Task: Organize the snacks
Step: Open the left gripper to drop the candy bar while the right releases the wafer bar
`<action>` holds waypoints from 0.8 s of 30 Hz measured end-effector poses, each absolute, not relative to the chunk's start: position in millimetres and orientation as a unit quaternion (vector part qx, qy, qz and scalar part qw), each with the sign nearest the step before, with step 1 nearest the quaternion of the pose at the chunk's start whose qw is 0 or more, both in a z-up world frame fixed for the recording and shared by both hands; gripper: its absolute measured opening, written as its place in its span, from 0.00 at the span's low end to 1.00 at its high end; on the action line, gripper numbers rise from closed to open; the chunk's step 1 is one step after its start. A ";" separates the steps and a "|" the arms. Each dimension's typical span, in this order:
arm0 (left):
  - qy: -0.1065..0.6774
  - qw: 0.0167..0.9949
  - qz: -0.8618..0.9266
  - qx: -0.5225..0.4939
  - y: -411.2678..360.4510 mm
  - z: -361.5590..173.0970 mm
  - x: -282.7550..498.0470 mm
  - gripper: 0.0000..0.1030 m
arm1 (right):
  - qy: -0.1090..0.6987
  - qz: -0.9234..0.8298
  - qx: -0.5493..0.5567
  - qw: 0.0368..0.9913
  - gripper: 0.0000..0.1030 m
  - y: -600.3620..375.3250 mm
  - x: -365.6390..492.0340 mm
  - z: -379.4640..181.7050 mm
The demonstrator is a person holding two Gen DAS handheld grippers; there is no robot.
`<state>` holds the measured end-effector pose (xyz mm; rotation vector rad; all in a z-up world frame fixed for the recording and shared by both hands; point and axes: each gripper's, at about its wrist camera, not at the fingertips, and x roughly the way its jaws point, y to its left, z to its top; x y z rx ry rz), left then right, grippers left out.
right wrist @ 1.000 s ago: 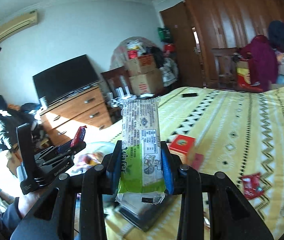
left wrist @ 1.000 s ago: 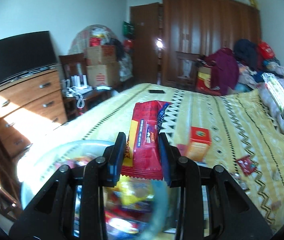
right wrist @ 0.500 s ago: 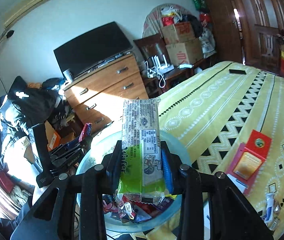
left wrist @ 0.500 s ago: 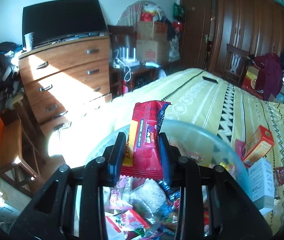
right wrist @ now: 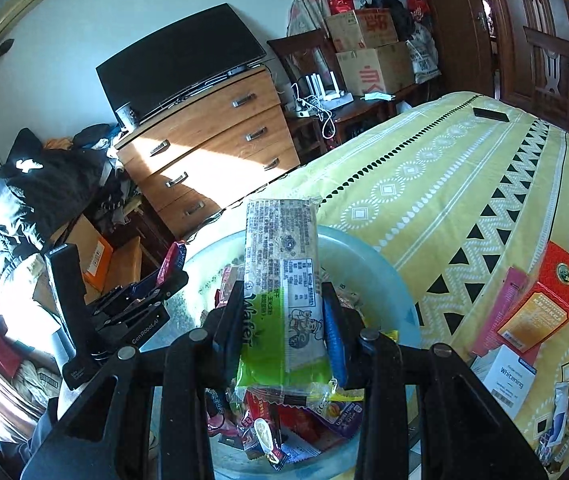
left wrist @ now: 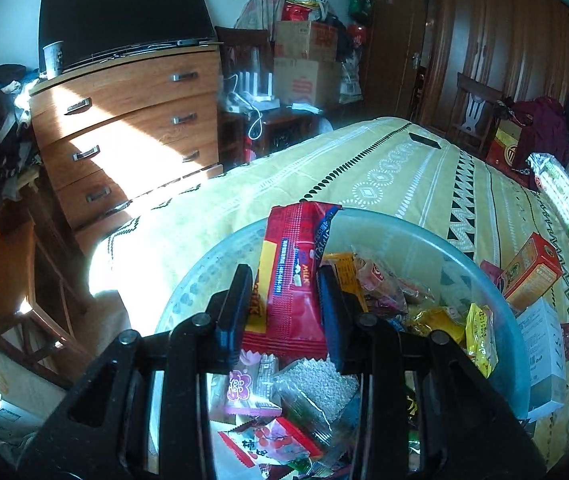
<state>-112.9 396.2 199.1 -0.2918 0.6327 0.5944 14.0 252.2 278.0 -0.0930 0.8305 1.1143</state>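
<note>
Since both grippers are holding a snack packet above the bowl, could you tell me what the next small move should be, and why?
Probably open the fingers and let both packets drop. The left gripper holds the red milk wafer packet and the right gripper the green wafer packet, each already over the snack-filled bowl.

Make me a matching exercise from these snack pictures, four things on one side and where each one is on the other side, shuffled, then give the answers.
Things:
1. red milk snack bar
2. green wafer pack
3. orange-red box
4. black phone

Places:
A. far end of the yellow bedspread
B. clamped in the right gripper
C. on the bed beside the translucent bowl
D. clamped in the left gripper

Pairs: 1-D, 2-B, 3-C, 4-A
</note>
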 end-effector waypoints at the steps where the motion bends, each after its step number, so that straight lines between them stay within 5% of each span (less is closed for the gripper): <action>1: 0.305 0.897 0.287 -0.141 397.1 199.6 -112.8 0.33 | 0.384 0.513 -0.044 0.767 0.38 254.2 14.2 276.4; 18: 0.305 0.897 0.287 -0.142 401.3 199.2 -113.3 0.35 | 0.389 0.512 -0.047 0.765 0.39 262.4 11.8 274.3; 22: 0.306 0.896 0.288 -0.144 400.4 199.7 -114.3 0.71 | 0.399 0.517 -0.047 0.756 0.44 267.7 12.9 269.7; 24: 0.302 0.897 0.289 -0.142 400.0 201.9 -116.2 0.76 | 0.400 0.517 -0.045 0.756 0.52 268.2 12.2 267.7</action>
